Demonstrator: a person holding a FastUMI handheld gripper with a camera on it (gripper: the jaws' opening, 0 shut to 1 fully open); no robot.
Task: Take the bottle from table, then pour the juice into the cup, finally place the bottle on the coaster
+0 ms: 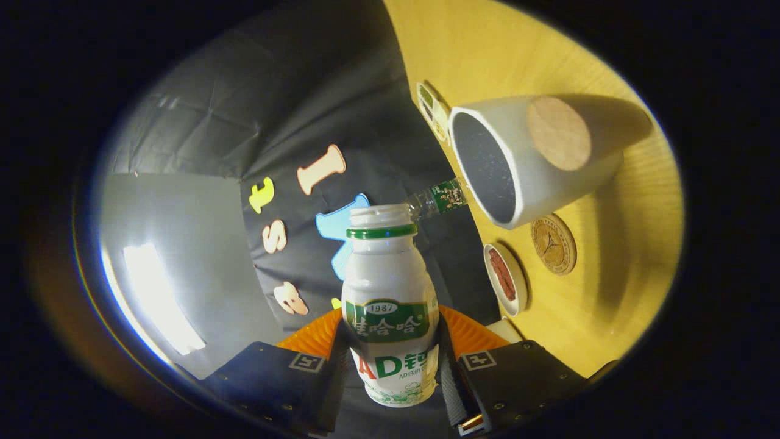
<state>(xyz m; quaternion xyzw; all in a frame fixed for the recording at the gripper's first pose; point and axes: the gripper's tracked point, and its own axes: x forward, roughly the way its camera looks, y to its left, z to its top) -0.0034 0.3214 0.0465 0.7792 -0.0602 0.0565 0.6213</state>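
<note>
Bottle (390,305) pinched btwn jaws, mouth open, near cup (524,158) rim.

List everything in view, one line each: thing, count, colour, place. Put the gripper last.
Small plastic drink bottle: one, white with a green neck ring and green label, cap off, between the fingers.
Round cup: one, white outside, dark grey inside, with a pale wooden disc on its side, on the table beyond the bottle's mouth.
Round wooden coaster: one, tan, on the table beside the cup.
Small round dish: one, white with a reddish strip in it, next to the coaster.
Clear bottle: one, green label, partly behind the cup.
Wooden table: one, yellow.
Gripper: one, both fingers pressing the drink bottle's sides.
</note>
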